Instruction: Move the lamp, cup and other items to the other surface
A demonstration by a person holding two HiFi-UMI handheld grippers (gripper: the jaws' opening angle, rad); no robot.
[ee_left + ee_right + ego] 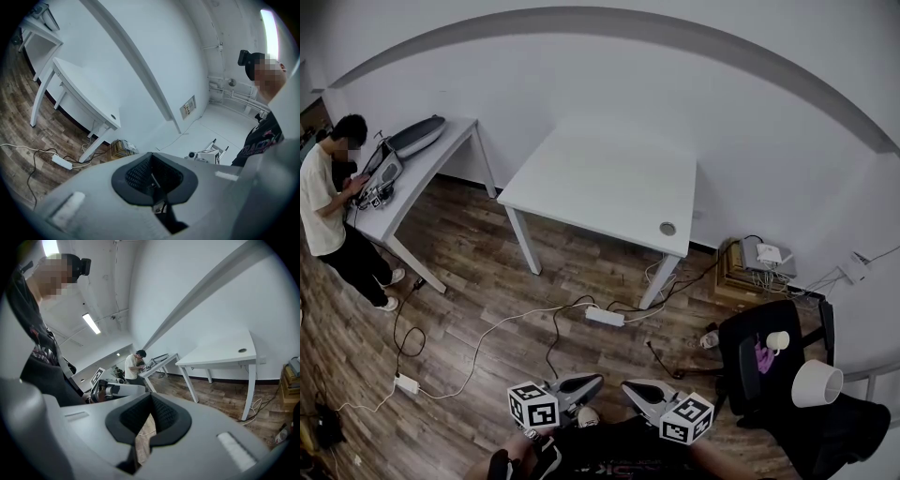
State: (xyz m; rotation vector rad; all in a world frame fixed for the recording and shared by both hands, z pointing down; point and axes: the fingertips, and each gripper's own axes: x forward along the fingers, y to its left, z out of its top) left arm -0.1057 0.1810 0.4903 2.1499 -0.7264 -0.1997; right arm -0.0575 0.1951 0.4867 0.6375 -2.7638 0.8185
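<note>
A white lampshade [817, 383], a white cup [777, 340] and a small purple item [763, 357] rest on a black chair [750, 375] at the lower right of the head view. The bare white table [609, 178] stands in the middle of the room, also seen as the table [89, 101] and table [225, 352] in the gripper views. My left gripper [584, 384] and right gripper [639, 388] are held low and close to my body, side by side, well away from the chair's items. The left gripper [151, 165] and the right gripper [151, 405] both have their jaws together with nothing between them.
A person [328, 197] stands at a second white table [422, 169] at the far left. A power strip [604, 316] and cables lie on the wooden floor under the middle table. A box with a router [759, 258] sits by the wall at the right.
</note>
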